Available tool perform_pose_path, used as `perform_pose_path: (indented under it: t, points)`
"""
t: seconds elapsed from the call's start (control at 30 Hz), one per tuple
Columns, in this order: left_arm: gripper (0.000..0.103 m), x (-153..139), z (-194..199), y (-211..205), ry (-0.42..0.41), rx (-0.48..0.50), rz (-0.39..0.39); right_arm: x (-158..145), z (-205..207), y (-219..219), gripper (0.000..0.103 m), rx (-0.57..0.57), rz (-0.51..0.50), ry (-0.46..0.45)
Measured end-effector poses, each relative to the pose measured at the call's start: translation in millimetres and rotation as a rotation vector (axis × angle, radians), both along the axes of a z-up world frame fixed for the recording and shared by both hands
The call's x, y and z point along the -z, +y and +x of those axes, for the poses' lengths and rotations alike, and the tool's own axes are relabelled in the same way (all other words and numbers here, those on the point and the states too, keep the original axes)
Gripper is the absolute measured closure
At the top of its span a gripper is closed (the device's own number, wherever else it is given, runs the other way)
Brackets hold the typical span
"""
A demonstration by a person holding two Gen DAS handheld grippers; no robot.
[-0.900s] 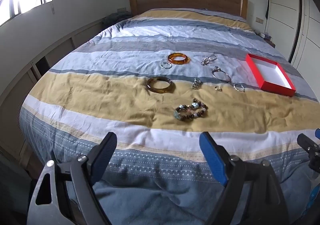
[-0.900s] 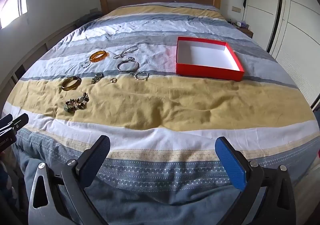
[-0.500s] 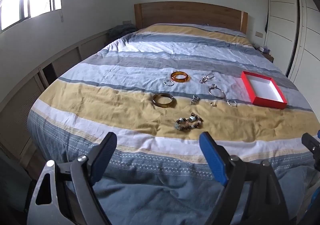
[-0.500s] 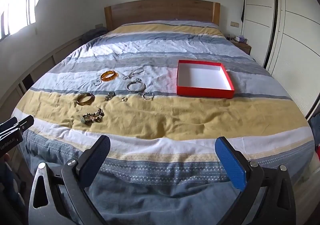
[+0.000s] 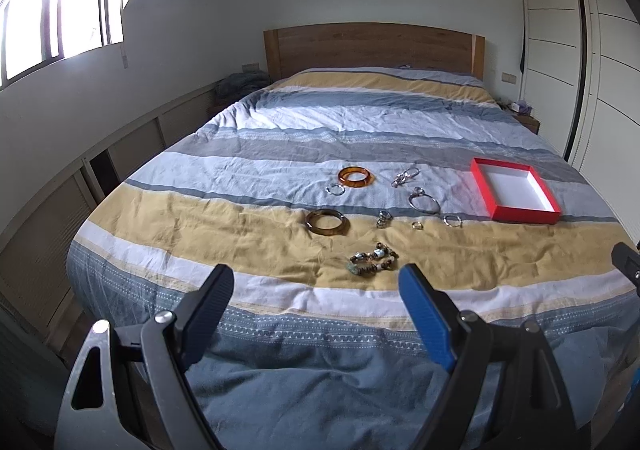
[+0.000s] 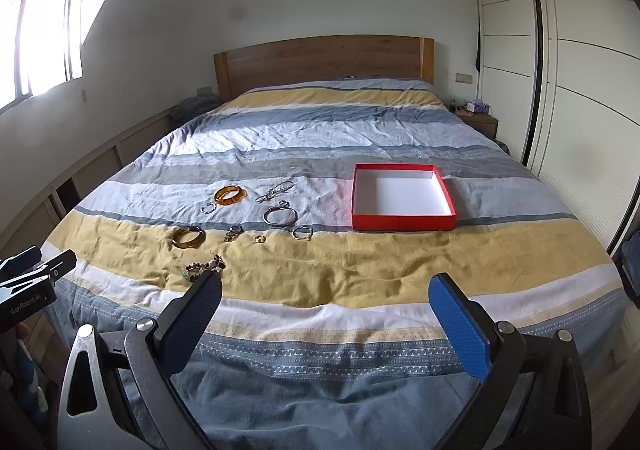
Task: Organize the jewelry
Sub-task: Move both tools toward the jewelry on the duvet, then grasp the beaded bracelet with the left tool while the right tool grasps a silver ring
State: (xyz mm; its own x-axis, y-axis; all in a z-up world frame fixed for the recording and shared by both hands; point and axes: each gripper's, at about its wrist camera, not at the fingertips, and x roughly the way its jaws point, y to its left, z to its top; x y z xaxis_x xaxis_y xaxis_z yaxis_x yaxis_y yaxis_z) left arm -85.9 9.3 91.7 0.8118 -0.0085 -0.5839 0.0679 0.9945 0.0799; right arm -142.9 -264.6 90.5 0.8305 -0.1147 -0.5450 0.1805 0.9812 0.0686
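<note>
Striped yellow, blue and white bedding covers the bed [image 6: 360, 262] under a wooden headboard [image 6: 324, 62]; both grippers' fingers [image 5: 424, 314] [image 6: 456, 330] spread wide, holding nothing.

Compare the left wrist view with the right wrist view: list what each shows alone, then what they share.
Left wrist only: the left gripper, open and empty, close up, with the right gripper's edge at far right.

Right wrist only: the right gripper, open and empty, close up, with the left gripper at far left.

Both: the striped bed, the red box with nothing visible inside, the orange bangle, the brown bangle, the beaded bracelet, the silver hoop and the wooden headboard.
</note>
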Motion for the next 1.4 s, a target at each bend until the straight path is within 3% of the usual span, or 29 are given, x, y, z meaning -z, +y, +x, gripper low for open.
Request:
perform_pose_path:
  t: [0.33,0.67,1.0,1.4]
  points:
    - [0.019,17,16,-9,0.005,0.014,0.002,9,13,4,0.006,-0.042,0.007,0.004]
    - [0.019,67,55,-14,0.096,0.076,-0.012,49,51,7,0.014,-0.081,0.012,0.09]
    - [0.019,97,96,-24,0.159,0.123,0.005,87,96,3,0.019,-0.118,0.014,0.177]
    - [0.019,128,157,-34,0.233,0.263,0.006,111,159,15,0.022,-0.198,-0.004,0.231]
